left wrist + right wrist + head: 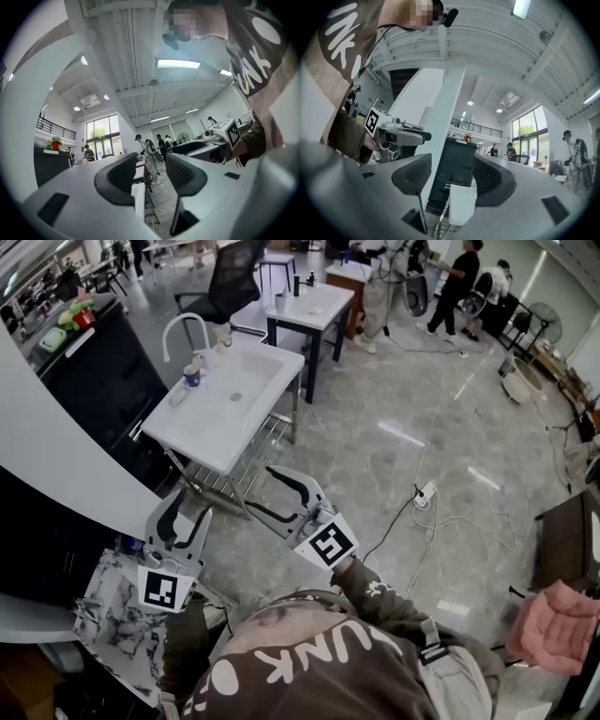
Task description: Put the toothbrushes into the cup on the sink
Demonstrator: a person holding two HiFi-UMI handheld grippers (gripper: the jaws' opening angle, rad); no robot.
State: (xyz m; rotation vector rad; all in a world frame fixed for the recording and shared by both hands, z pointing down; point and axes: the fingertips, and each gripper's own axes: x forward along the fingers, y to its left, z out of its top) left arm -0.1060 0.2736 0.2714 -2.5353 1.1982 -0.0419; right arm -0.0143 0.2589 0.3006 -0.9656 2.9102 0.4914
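— While the person faces the sink (pixel 246 418), where do the two grippers stand?

— Both are low in the head view and apart from the sink. The left gripper (pixel 185 514) is at about seven o'clock from the basin, and the right gripper (pixel 265 491) at about five.

— Are they carrying anything?

— No. Each gripper's own view shows its jaws spread wide with nothing between the pads. Beyond them a white corner of the sink shows, untouched.

— And the cup?

— The cup (pixel 192 376) stands upright on the sink's rim, at ten o'clock from the drain (pixel 236 397). The faucet (pixel 181 326) rises at twelve o'clock from it.

— The toothbrushes?

— A small pale thing (pixel 178 396) lies on the rim just beside the cup, at seven o'clock from it. It is too small to tell whether it is a toothbrush.

— What is around the sink?

— A black cabinet (pixel 103 381) is at nine o'clock from it, a black office chair (pixel 230 282) at twelve, and a white table (pixel 309 306) at one.
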